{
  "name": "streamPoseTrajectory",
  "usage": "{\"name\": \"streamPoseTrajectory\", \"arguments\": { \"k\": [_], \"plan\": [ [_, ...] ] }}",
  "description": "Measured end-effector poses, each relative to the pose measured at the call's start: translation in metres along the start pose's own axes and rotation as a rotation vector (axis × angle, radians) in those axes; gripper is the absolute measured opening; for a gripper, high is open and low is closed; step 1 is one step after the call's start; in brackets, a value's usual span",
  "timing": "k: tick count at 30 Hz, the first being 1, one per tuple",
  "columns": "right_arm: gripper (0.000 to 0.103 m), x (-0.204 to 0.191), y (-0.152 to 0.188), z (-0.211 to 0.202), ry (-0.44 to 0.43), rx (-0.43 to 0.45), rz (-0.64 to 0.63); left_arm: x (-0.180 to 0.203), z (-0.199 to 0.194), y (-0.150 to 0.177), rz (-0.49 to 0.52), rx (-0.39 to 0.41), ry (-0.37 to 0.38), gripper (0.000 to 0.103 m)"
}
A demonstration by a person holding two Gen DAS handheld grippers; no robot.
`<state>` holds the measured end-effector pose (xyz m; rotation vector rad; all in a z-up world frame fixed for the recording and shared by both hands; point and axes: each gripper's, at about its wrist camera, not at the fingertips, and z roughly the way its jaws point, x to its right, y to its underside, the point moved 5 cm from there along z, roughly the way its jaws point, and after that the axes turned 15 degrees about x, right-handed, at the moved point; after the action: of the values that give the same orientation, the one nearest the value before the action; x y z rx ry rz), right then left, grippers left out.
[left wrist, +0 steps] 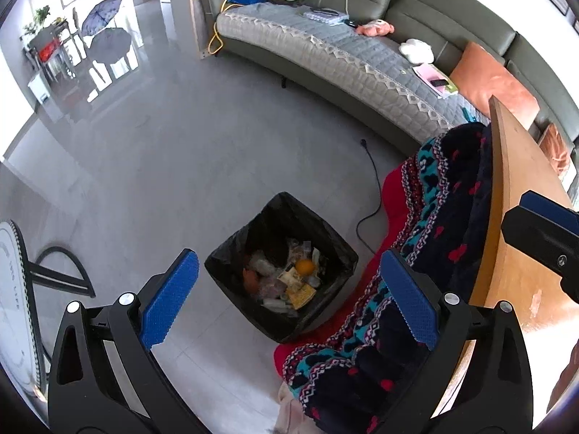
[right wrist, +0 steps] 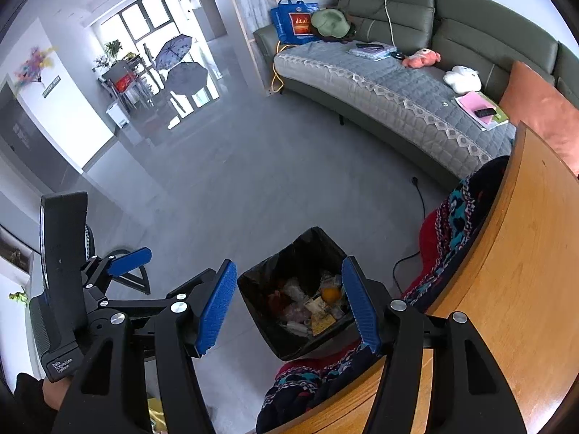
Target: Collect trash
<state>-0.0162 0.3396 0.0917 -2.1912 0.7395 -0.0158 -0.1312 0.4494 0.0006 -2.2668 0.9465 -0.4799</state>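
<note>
Above a black-lined square trash bin on the grey tiled floor, both tools hang with nothing in them. The right hand-held gripper, black with ribbed blue pads, has its fingers spread wide, framing the bin's mouth between them. The left hand-held gripper is equally wide open and empty; it too looks down at the bin, from a little to the left, and appears in the right wrist view as a black body with one blue pad showing.

Inside the bin lie crumpled clear plastic wrappers, yellow paper packaging and a round orange fruit. Just right of the bin, a dark knitted blanket with red, teal and white patterns drapes off the edge of a curved wooden tabletop. A black power cord trails across the floor beyond. Further off, a long grey-green sofa carries a quilted grey cover, soft toys and papers.

Judging by the empty grips poised over the filled bin, a drop looks complete. The next move probably calls for turning away to find another piece of rubbish; none is visible on the floor or tabletop from here.
</note>
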Motion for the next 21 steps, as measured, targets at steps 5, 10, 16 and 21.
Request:
{"name": "streamPoseTrajectory", "arguments": {
  "k": [5,10,16,21],
  "plan": [
    [0.062,0.006,0.003,-0.013,0.010,0.008,0.020,0.011,-0.006,0.002,0.023,0.007,0.015,0.097],
    [0.066,0.022,0.012,-0.031,0.030,0.022,0.046,0.025,-0.015,0.002,0.042,0.021,0.034,0.097],
    [0.070,0.055,0.027,-0.061,0.076,0.047,0.093,0.053,-0.025,0.003,0.076,0.033,0.077,0.097],
    [0.071,0.091,0.045,-0.089,0.138,0.067,0.151,0.099,-0.032,0.008,0.142,0.032,0.141,0.097]
  ]
}}
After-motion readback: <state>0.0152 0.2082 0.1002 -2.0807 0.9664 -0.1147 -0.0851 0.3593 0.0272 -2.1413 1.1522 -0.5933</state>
